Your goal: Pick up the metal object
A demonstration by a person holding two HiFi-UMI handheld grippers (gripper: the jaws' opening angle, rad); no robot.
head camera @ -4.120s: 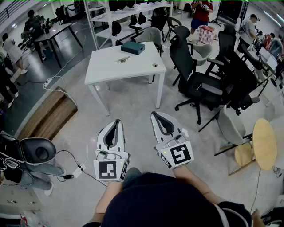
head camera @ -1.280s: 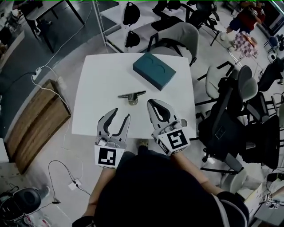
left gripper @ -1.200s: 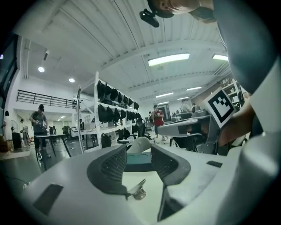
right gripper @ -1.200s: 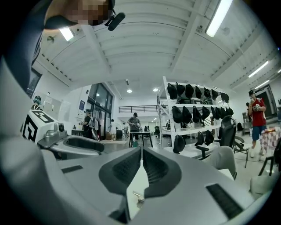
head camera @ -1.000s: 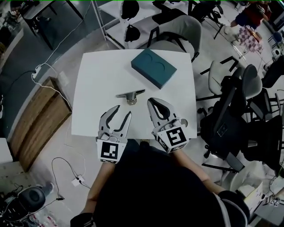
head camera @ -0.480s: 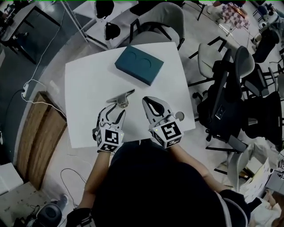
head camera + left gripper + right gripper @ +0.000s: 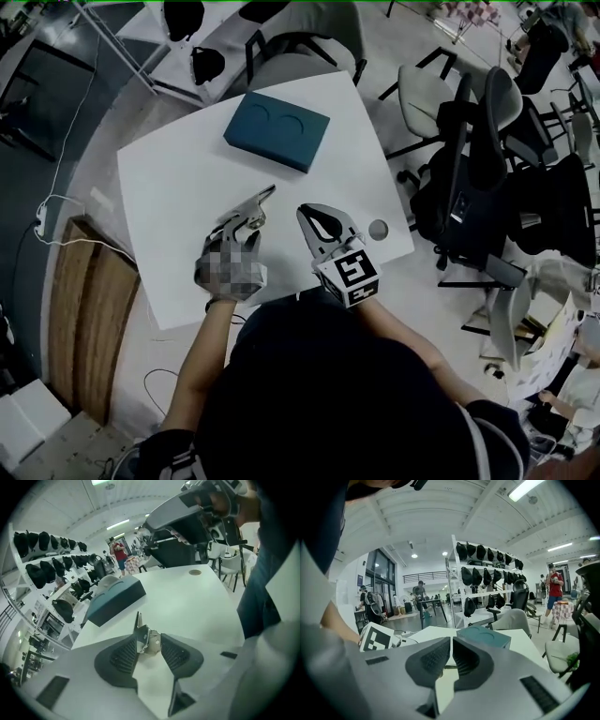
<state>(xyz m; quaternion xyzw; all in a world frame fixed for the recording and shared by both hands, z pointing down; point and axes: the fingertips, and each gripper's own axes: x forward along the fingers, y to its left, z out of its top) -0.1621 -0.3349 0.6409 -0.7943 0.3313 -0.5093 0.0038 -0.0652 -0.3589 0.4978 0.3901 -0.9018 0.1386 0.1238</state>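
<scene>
Left gripper view: my left gripper (image 7: 148,638) clamps the metal bracket (image 7: 139,626) at its base, long arm pointing ahead; right gripper (image 7: 451,645) closed, empty.

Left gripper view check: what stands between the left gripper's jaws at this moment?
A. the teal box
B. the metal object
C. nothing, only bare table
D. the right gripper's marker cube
B: in the left gripper view the metal object stands between the two pads of the left gripper, which sit against its sides; the teal box lies farther back on the white table.
</scene>
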